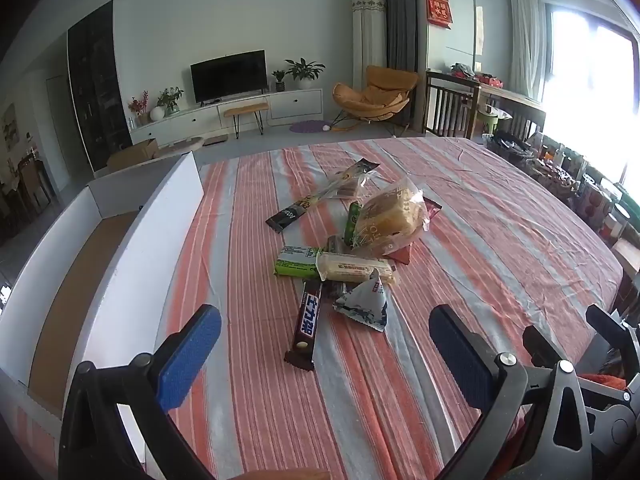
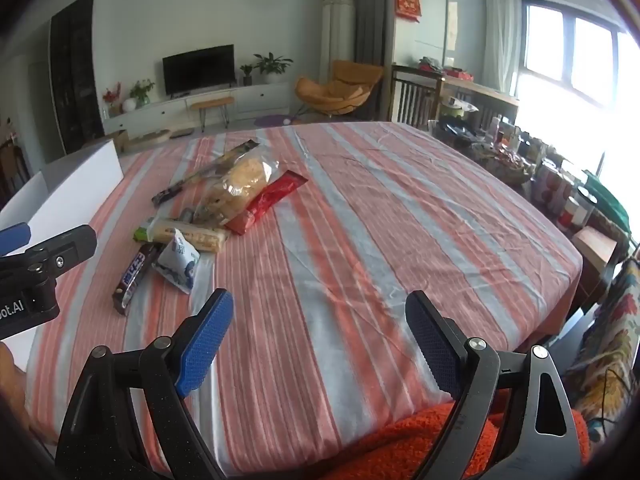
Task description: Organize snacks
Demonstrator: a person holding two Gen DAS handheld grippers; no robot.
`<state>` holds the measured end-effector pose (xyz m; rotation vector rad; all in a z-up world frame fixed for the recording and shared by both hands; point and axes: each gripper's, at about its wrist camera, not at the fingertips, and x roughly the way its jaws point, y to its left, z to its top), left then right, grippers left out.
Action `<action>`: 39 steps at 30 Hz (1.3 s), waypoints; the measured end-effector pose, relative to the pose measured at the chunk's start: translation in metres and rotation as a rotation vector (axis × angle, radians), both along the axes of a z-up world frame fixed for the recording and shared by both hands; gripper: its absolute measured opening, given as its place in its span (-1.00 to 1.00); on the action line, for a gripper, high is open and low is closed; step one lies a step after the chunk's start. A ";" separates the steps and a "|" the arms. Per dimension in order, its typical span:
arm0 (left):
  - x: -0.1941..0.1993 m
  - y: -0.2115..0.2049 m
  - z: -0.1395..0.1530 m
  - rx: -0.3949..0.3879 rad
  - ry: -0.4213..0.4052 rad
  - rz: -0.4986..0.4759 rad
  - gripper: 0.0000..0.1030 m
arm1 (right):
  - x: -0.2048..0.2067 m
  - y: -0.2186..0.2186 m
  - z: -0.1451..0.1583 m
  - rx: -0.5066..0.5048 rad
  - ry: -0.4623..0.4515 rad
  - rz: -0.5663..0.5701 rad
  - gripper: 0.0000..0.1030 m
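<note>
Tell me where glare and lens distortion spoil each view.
Left wrist: the window is blown out white at right, and the table edge bows from fisheye. Right wrist: the window glares too, washing out the shelf items below; corners vignette black in both.

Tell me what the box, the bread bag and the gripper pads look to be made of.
Box: probably cardboard, with matte white walls and a brown, paper-like floor.
Bread bag: thin clear plastic film, glossy and crinkled, bread showing through.
Pads: seemingly rubber or soft plastic, blue, with a fine knobbly grip texture; the exact material is unclear.
</note>
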<state>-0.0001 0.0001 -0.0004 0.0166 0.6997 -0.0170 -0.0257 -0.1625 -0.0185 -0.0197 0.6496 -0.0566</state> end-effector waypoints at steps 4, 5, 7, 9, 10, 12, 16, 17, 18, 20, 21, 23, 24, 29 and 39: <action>0.000 -0.001 -0.001 0.000 0.013 -0.006 1.00 | -0.001 0.000 0.001 -0.001 0.002 -0.001 0.76; 0.001 0.003 -0.002 -0.006 0.017 0.001 1.00 | -0.001 0.000 0.001 -0.001 0.002 -0.002 0.76; 0.001 0.002 -0.004 -0.004 0.018 0.003 1.00 | 0.000 0.000 0.000 -0.002 0.005 -0.001 0.76; 0.000 -0.002 -0.005 0.014 0.009 0.003 1.00 | 0.000 0.000 0.000 0.001 0.005 -0.002 0.76; -0.001 -0.003 -0.005 0.020 0.006 0.002 1.00 | 0.001 -0.001 0.001 0.002 0.006 -0.003 0.76; -0.003 -0.002 -0.001 0.023 0.007 0.000 1.00 | 0.002 -0.001 0.001 0.004 0.005 -0.004 0.76; -0.002 -0.003 -0.002 0.015 0.024 -0.001 1.00 | -0.001 0.000 0.001 0.001 -0.002 -0.001 0.76; -0.002 -0.002 -0.003 0.011 0.028 -0.002 1.00 | 0.000 0.000 0.001 0.002 -0.001 -0.002 0.76; -0.002 -0.002 -0.003 0.009 0.033 -0.002 1.00 | -0.001 0.000 0.001 0.001 -0.002 -0.001 0.76; -0.001 -0.002 -0.005 0.005 0.039 -0.001 1.00 | -0.001 0.000 0.001 0.002 -0.002 -0.002 0.76; -0.001 -0.001 -0.005 0.004 0.042 0.000 1.00 | -0.001 0.000 0.001 0.002 -0.003 -0.001 0.76; -0.001 -0.001 -0.006 0.000 0.047 0.000 1.00 | -0.001 0.000 0.001 0.002 -0.004 -0.001 0.76; -0.001 -0.001 -0.006 -0.002 0.050 -0.001 1.00 | -0.001 0.000 0.001 0.003 -0.004 -0.001 0.76; 0.000 -0.001 -0.008 -0.006 0.058 -0.003 1.00 | -0.001 -0.001 0.001 0.005 -0.004 -0.001 0.76; 0.002 -0.002 -0.013 -0.008 0.071 -0.006 1.00 | -0.002 -0.001 0.002 0.007 -0.005 -0.001 0.76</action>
